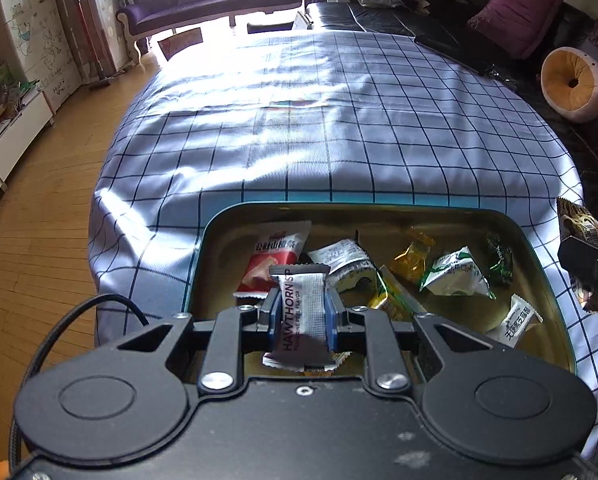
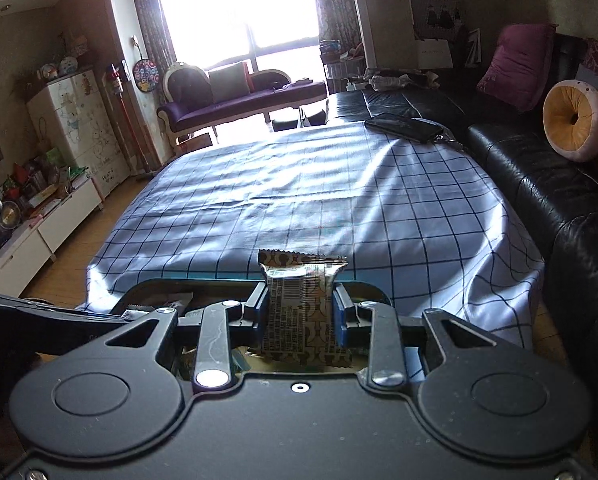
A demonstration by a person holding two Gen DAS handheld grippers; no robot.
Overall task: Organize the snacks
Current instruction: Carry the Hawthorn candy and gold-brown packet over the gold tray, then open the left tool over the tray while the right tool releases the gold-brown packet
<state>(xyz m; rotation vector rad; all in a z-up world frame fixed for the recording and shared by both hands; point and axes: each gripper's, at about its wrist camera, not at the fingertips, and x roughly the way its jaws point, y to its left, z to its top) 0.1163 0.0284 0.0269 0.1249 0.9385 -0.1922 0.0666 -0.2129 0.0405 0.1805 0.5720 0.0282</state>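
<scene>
Right now the left tongs (image 1: 301,312) are clamped on a slim white-and-grey snack packet printed HAWTHORN (image 1: 302,312), its blue pads pressing both long sides, and the packet hangs over the near part of a shallow teal-rimmed, gold-lined metal tin (image 1: 547,264). That tin sits on the near edge of a desk draped in a pale cloth with a dark grid pattern (image 1: 299,128).

Loose inside the tin lie a red-and-white sachet with Chinese lettering (image 1: 273,256), a white crumpled wrapper with small print (image 1: 345,260), a yellow translucent candy wrapper (image 1: 413,258), a green-and-white pillow packet (image 1: 457,274), a dark green twisted wrapper (image 1: 499,258) and a small white packet with black characters (image 1: 517,320) near the right wall.

The right tongs (image 2: 301,312) are closed on a brown-and-gold patterned snack bar packet (image 2: 301,304), held upright with its crimped top edge sticking up above the fingers, over the near rim of the same tin. From the left wrist view the right tongs show at the right edge, just beside the tin's right wall.

A black flat phone (image 2: 405,126) lies at the far corner of the cloth, beside a black leather sofa (image 2: 539,168).
</scene>
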